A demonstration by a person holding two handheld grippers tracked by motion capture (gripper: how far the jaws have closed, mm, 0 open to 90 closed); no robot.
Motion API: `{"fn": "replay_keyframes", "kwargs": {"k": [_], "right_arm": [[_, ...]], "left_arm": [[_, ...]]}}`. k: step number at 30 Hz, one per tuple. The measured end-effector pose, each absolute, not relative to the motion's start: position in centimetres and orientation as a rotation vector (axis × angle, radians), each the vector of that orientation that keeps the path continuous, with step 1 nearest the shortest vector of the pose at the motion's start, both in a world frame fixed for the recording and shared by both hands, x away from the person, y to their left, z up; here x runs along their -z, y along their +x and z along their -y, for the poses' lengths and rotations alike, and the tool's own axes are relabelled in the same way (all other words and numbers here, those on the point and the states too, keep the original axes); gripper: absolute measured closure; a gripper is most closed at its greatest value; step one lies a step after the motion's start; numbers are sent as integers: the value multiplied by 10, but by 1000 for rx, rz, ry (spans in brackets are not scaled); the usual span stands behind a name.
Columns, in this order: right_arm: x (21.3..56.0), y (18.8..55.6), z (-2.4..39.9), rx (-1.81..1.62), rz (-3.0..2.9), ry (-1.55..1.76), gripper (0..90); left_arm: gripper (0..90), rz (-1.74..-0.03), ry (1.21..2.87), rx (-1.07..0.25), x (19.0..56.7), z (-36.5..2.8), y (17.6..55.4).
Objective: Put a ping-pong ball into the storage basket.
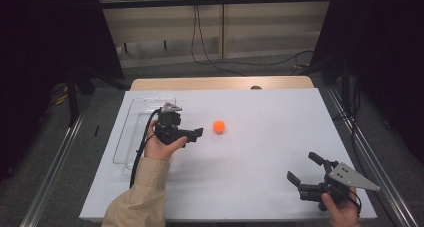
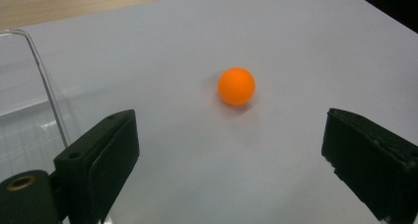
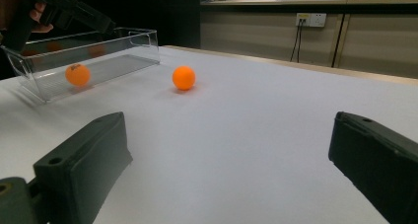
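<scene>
Notably, the right gripper view reveals a second ball (image 3: pixel 78 74) inside the clear tray (image 3: pixel 123 56).

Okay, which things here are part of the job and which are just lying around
In the job: orange ball on the table, clear tray with another ball inside, left claw open, aimed at the loose ball.
Lying about: right claw open, idle; floor cables.

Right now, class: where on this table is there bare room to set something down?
The white table lies bare between the orange ball and the right tongs, and beyond the ball. The left edge is crowded: clear tray, left tongs.
</scene>
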State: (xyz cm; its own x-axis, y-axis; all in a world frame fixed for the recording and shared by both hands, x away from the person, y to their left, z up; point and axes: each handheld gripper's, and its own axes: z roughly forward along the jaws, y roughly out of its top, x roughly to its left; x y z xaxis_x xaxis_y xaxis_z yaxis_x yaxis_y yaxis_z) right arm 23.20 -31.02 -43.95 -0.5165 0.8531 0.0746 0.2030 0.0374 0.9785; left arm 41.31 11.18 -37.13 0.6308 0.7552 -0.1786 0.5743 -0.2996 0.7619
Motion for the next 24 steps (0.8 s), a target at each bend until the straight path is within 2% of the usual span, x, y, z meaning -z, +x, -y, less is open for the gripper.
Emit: {"fn": "replay_keyframes", "kwargs": {"k": [24], "right_arm": [[440,233,310,-1516,-1767,1067,12]], "left_arm": [[73,-1017,2019,-272,375,-96,412]]}}
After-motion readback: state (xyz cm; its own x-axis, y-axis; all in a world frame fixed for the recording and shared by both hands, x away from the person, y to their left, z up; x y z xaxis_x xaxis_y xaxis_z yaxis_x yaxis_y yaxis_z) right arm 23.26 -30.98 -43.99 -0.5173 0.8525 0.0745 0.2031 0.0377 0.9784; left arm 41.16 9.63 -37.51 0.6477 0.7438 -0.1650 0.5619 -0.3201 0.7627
